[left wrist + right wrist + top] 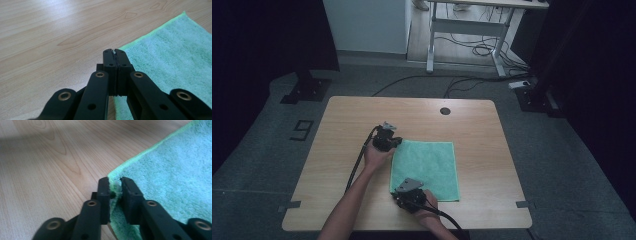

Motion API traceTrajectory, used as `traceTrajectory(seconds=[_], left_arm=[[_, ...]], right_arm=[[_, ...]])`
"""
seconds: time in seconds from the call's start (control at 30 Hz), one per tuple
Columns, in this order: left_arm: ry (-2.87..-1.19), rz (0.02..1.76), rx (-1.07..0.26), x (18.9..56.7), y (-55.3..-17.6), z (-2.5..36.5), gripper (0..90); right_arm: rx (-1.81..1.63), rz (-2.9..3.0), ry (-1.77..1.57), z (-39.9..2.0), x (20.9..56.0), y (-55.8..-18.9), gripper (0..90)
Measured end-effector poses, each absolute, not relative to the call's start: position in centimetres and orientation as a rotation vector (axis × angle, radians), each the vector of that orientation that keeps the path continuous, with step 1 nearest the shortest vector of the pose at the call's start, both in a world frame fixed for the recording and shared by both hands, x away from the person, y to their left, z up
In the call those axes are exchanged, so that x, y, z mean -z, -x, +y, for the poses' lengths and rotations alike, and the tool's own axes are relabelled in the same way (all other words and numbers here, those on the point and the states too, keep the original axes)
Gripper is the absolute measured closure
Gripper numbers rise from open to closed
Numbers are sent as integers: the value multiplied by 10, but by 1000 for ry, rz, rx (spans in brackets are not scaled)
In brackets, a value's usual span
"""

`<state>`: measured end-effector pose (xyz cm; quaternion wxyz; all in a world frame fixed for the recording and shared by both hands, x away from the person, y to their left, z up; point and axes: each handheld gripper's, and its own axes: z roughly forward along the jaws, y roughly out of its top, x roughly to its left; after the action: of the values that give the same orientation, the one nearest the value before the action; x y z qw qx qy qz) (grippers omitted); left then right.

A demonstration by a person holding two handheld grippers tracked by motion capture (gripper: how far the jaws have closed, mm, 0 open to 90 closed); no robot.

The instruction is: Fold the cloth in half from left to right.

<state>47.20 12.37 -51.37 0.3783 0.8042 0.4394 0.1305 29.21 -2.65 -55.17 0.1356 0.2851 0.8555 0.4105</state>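
A green towel (427,167) lies flat on the wooden table (347,115). My left gripper (394,142) is at the towel's far left corner. In the left gripper view its jaws (114,52) are pressed together with a sliver of the towel (170,55) pinched at the tips. My right gripper (397,192) is at the near left corner. In the right gripper view its jaws (115,180) stand a small gap apart. The corner of the towel (170,170) rises between them and lies against one jaw only.
A round cable hole (445,110) sits in the table near its far edge. Bare wood lies left and right of the towel. Beyond the table stand a white desk frame (467,25) and loose cables (482,50) on the floor.
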Motion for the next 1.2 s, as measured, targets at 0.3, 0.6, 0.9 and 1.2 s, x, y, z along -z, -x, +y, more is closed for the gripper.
traceTrajectory(seconds=[0.3,0.6,0.9,1.2], left_arm=[[-2043,1118,-335,509,-471,124,890],[-2036,1109,-346,500,-467,124,889],[-2022,1093,-369,489,-463,126,889],[-2037,1078,-371,483,-467,119,890]], right_arm=[[-1250,2486,-827,-28,548,-291,848],[-1319,2438,-836,-35,538,-287,857],[-1386,2405,-851,-40,528,-286,860],[-1407,2404,-845,-38,526,-282,860]])
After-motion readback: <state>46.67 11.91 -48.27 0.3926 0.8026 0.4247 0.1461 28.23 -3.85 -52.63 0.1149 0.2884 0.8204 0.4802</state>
